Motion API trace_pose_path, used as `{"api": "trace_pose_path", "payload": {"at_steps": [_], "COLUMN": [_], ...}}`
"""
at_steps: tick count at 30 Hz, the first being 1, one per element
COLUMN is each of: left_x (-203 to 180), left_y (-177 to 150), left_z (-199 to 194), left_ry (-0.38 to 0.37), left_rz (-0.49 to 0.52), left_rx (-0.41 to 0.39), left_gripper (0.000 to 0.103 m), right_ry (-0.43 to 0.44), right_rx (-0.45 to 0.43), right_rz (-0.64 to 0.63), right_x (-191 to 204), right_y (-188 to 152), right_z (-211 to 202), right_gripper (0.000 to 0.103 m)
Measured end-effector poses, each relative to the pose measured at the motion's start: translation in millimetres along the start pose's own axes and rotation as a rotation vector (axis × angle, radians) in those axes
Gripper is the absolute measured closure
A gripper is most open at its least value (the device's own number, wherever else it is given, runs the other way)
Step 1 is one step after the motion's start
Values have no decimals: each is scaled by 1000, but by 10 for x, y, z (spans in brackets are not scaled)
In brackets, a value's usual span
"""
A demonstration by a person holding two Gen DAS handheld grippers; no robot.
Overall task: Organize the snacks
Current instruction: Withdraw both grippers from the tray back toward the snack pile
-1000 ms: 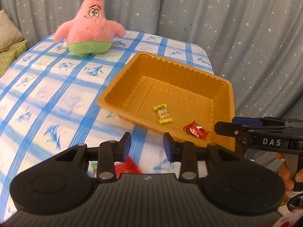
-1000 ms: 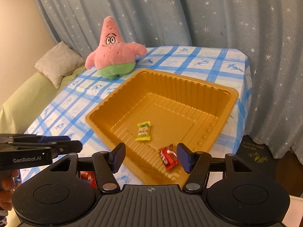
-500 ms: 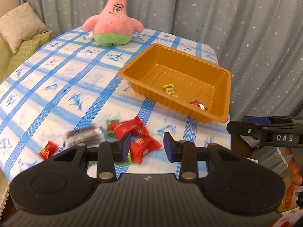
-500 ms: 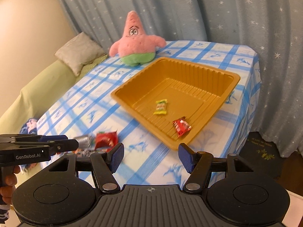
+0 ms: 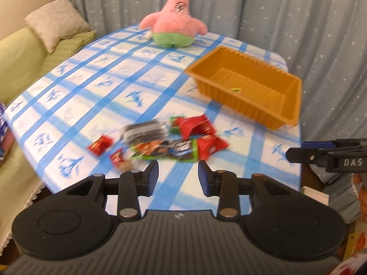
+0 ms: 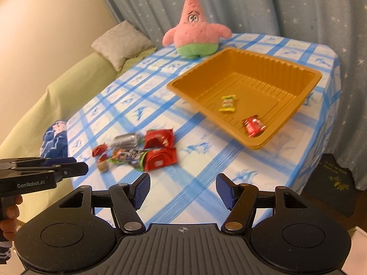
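Observation:
An orange plastic tray [image 5: 286, 112] [image 6: 305, 91] sits on the blue-checked tablecloth at the right. Inside it lie a yellow-green candy [image 6: 227, 103] and a small red snack packet [image 6: 253, 125]. A heap of snack packets [image 5: 174, 141] [image 6: 146, 149], red, black and green, lies on the cloth near the front edge. My left gripper [image 5: 177, 175] hangs open just short of the heap, nothing between its fingers. My right gripper [image 6: 182, 191] is also open and empty, over the cloth in front of the tray. Each gripper shows from the side in the other's view.
A pink star-shaped plush toy [image 5: 175, 26] [image 6: 195, 32] stands at the table's far side. A green sofa [image 6: 68, 84] with a beige cushion [image 5: 57, 21] lies to the left. Blue starry curtains close off the back and right. The table edge drops off at the right.
Both grippers have pulled back from the tray toward the table's front edge, and the snack heap has come into view. The jaws stand as they did, open and empty.

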State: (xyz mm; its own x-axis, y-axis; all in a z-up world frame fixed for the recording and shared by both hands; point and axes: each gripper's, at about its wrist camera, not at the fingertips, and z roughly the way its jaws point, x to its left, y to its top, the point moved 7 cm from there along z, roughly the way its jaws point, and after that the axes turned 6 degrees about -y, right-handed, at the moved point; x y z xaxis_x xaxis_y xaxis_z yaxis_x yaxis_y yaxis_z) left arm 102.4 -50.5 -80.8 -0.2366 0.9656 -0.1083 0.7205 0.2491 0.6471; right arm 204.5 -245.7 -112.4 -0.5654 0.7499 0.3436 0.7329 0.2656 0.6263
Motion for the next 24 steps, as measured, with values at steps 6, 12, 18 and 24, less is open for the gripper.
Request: {"api": "trace_pose_path", "payload": {"at_steps": [6,12,18,24], "left_x": [278,445,567,661], "left_y": [-166,-218,-168,-93], "left_z": [11,151,348,515], "left_ry": [53,44,28,-3], "left_rz": [-25,-8,77,170], "left_rx": [30,49,60,57], "left_gripper": [69,69,69,69], "right_ry": [4,-23,-60,-91], "right_rx": [23,38,53,67], "right_rz": [-5,8,43,66], "right_x": [121,217,285,359], "right_y": [-56,-70,-49,-36], "right_z": [110,236,372,504], "right_gripper": [39,39,39,39]}}
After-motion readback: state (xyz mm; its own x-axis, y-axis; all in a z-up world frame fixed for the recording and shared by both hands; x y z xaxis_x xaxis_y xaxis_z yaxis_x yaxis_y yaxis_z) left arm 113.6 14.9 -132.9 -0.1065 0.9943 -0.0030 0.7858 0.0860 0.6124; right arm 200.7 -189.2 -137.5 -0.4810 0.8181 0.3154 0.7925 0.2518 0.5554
